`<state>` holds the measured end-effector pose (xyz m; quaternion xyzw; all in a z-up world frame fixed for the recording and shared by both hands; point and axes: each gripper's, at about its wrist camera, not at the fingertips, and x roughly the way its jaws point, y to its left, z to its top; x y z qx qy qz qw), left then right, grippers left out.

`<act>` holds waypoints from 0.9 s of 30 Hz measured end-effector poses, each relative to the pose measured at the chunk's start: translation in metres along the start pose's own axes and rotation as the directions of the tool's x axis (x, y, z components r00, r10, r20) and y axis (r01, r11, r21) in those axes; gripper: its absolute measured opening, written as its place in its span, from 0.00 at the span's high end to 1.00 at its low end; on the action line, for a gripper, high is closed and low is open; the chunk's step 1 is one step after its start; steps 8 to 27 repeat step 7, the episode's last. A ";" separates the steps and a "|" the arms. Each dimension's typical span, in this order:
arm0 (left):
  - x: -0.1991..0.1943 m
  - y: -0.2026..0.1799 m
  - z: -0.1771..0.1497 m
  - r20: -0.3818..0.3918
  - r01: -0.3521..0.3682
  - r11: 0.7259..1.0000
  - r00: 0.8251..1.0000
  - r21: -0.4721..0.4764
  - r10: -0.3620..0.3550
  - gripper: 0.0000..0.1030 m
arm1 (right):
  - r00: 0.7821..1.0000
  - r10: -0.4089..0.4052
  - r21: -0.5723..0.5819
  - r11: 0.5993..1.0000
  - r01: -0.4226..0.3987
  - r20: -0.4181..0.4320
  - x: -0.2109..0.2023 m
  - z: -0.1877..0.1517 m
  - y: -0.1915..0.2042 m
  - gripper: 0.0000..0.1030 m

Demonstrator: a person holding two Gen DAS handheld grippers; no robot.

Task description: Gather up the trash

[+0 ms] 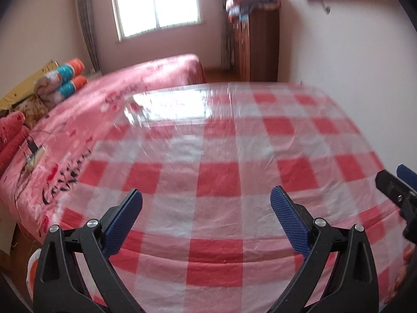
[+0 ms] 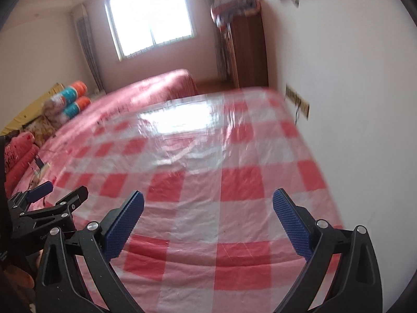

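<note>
Both views show a table under a red and white checked cloth point(image 1: 221, 177) with a glossy clear cover; it also fills the right wrist view point(image 2: 198, 182). I see no trash on it. My left gripper point(image 1: 206, 195) is open and empty above the table's near part. My right gripper point(image 2: 208, 198) is open and empty too. The right gripper shows at the right edge of the left wrist view point(image 1: 398, 187), and the left gripper shows at the left of the right wrist view point(image 2: 52, 198). Both frames are blurred.
A bed with a pink cover point(image 1: 109, 104) lies left of the table, with rolled quilts point(image 1: 65, 78) and a small charger-like item point(image 1: 34, 148) on it. A wooden wardrobe point(image 1: 255, 44) stands at the back. A white wall point(image 2: 351, 104) with sockets point(image 2: 297, 100) borders the table's right side.
</note>
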<state>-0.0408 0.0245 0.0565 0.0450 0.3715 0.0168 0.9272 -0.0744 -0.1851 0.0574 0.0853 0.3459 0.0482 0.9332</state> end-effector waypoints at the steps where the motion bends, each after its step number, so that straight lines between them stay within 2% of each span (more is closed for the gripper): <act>1: 0.010 0.000 0.001 -0.031 -0.003 1.000 1.000 -0.001 0.003 0.04 | 1.000 -0.003 0.000 1.000 0.003 -0.029 0.010 0.000 0.001 0.05; 3: 0.025 -0.001 0.002 -0.075 -0.010 1.000 0.997 -0.002 0.009 0.04 | 0.995 -0.024 0.002 1.000 0.024 -0.097 0.032 -0.002 0.003 0.05; 7: 0.048 -0.002 0.000 -0.124 -0.031 1.000 0.992 -0.004 0.031 0.04 | 0.986 -0.033 0.011 0.999 0.035 -0.166 0.057 -0.005 0.006 0.05; 27: 0.048 -0.002 0.000 -0.124 -0.031 1.000 0.992 -0.004 0.031 0.04 | 0.986 -0.033 0.011 0.999 0.035 -0.166 0.057 -0.005 0.006 0.05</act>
